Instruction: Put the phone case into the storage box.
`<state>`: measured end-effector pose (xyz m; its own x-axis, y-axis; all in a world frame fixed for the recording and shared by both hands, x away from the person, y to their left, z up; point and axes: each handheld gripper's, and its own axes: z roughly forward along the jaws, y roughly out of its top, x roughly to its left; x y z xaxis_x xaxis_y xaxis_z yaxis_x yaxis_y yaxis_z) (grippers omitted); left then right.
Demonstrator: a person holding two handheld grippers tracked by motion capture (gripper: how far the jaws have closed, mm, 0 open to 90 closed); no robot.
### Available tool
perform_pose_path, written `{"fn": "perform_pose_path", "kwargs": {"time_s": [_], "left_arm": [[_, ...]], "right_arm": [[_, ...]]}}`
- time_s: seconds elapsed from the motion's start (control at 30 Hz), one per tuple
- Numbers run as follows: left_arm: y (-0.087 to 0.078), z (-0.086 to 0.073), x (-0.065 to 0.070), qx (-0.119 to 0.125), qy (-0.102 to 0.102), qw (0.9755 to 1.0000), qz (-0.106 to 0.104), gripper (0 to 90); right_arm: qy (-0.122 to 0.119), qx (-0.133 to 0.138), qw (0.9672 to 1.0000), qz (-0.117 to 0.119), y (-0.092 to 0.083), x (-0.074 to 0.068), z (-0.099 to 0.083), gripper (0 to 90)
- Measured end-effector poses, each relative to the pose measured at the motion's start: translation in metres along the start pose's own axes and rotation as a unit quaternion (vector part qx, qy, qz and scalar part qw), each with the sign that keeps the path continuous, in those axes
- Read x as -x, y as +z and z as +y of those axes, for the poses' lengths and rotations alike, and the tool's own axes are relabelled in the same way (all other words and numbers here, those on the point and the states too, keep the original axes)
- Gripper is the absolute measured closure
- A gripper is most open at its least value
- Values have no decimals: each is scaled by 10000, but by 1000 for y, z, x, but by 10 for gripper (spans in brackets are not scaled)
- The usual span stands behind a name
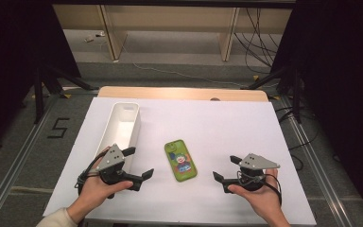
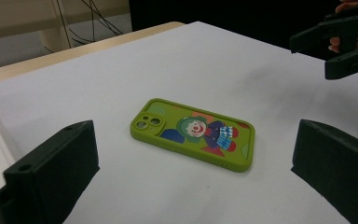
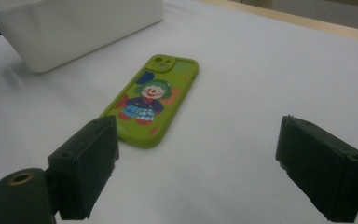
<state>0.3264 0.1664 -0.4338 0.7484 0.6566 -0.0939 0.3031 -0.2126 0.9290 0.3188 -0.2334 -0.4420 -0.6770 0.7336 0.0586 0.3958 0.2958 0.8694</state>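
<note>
Phone (image 1: 180, 160) flat on table (image 1: 227, 123) between both tools, left tool (image 1: 138, 163) and right tool (image 1: 225, 169) wide and empty; flat case gives little edge, so a pinch may just skid it.

A green phone (image 1: 180, 161) with a clown picture lies flat, back up, on the white tabletop (image 1: 217, 127).

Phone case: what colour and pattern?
Lime green phone case with a cartoon clown print; clearest in the right gripper view.
</note>
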Motion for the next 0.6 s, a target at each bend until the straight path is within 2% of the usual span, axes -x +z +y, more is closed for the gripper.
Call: {"fn": "perform_pose_path", "kwargs": {"time_s": [0.27, 0.6], "left_arm": [[0, 0, 0, -3, -3, 10000, -8, 0], [2, 0, 3, -29, -6, 10000, -44, 0]], "right_arm": [[-60, -86, 9999, 75, 9, -8, 2, 130], [-47, -91, 9999, 76, 10, -9, 3, 130]]}}
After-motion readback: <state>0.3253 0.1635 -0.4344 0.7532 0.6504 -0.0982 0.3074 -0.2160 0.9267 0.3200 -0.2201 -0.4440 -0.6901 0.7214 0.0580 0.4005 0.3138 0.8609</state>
